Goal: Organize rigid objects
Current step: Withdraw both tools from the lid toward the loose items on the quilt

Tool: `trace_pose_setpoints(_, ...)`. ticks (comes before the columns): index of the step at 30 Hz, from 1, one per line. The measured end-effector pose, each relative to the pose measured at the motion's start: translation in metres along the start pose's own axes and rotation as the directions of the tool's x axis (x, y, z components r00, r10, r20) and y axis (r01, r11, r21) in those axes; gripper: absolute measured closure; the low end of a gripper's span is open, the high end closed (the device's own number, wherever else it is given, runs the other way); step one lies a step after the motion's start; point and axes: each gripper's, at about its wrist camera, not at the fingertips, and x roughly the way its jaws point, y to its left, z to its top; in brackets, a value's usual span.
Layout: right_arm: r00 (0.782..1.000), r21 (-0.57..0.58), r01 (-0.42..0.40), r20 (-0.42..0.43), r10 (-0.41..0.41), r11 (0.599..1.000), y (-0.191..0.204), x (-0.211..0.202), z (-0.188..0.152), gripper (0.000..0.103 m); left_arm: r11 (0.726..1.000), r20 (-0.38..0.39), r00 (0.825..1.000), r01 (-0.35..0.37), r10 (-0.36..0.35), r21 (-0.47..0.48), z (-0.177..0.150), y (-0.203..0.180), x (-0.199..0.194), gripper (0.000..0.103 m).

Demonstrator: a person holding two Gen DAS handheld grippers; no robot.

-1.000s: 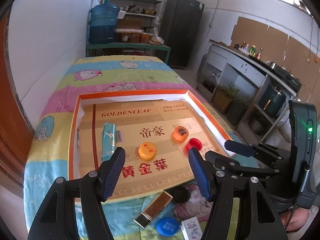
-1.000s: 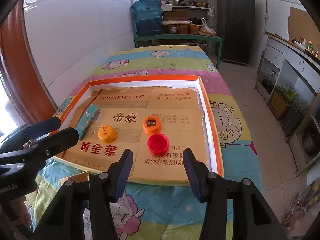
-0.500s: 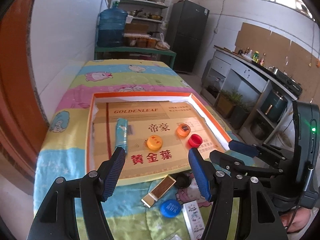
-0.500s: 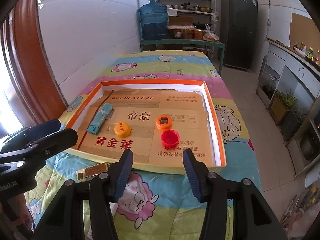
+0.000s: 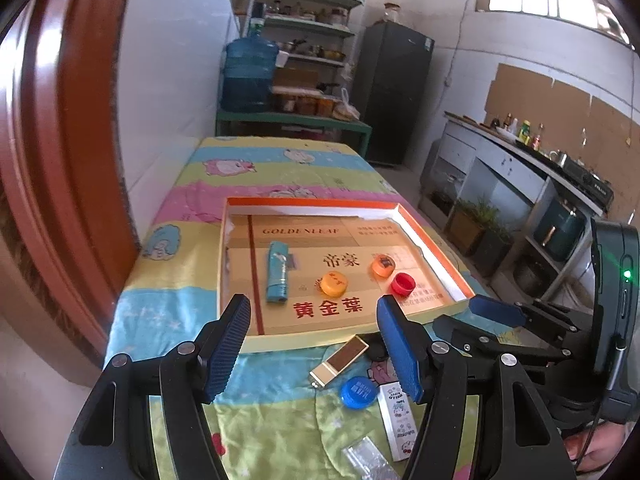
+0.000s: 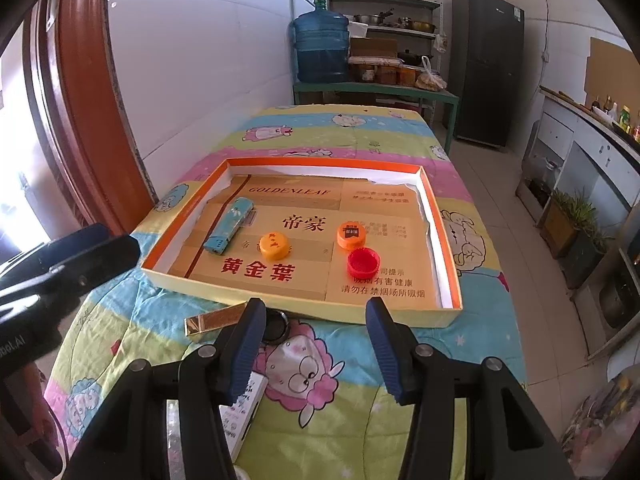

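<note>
A shallow orange-rimmed box lid (image 5: pixel 312 202) (image 6: pixel 439 224) lies on the cartoon-print cloth. Inside it are a light blue lighter (image 5: pixel 277 276) (image 6: pixel 228 230), a yellow-orange cap (image 5: pixel 333 283) (image 6: pixel 274 245), an orange cap (image 5: pixel 383 266) (image 6: pixel 351 234) and a red cap (image 5: pixel 403 284) (image 6: pixel 363 263). On the cloth in front of the lid lie a gold lighter (image 5: pixel 339 361) (image 6: pixel 212 319), a black round lid (image 6: pixel 276 326), a blue cap (image 5: pixel 358 391), a white printed small box (image 5: pixel 398 420) (image 6: pixel 244 416) and a clear packet (image 5: pixel 366 460). My left gripper (image 5: pixel 314 348) is open and empty above the near cloth. My right gripper (image 6: pixel 314 346) is open and empty too.
The table stands beside a white wall and a brown door frame (image 5: pixel 60 160) at left. Behind it are a green bench with a blue water jug (image 6: pixel 322 50), shelves and a dark fridge (image 6: pixel 486 68). Counters and potted plants (image 6: pixel 576 216) line the right side.
Both grippers have drawn back and risen from the box lid, so more of the near cloth and its loose objects show. Neither gripper's opening has changed.
</note>
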Motion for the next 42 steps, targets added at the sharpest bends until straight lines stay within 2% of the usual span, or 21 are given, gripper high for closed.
trace_pose_setpoints(22, 1.0, -0.014, 0.009, 0.004, -0.009, 1.0, 0.013, -0.037, -0.033, 0.051, 1.0, 0.002, 1.0, -0.001, 0.001, -0.01, -0.03, 0.005, -0.041, 0.036)
trace_pose_setpoints(32, 0.999, -0.032, -0.029, -0.025, 0.028, 0.999, 0.022, -0.041, -0.074, 0.051, 1.0, -0.025, 0.999, 0.024, -0.024, -0.02, -0.055, 0.002, -0.045, 0.036)
trace_pose_setpoints(42, 0.993, -0.135, -0.075, -0.096, 0.062, 0.988, 0.043, -0.033, -0.111, 0.051, 0.998, -0.057, 0.997, 0.041, -0.043, -0.038, -0.074, -0.001, -0.041, 0.036)
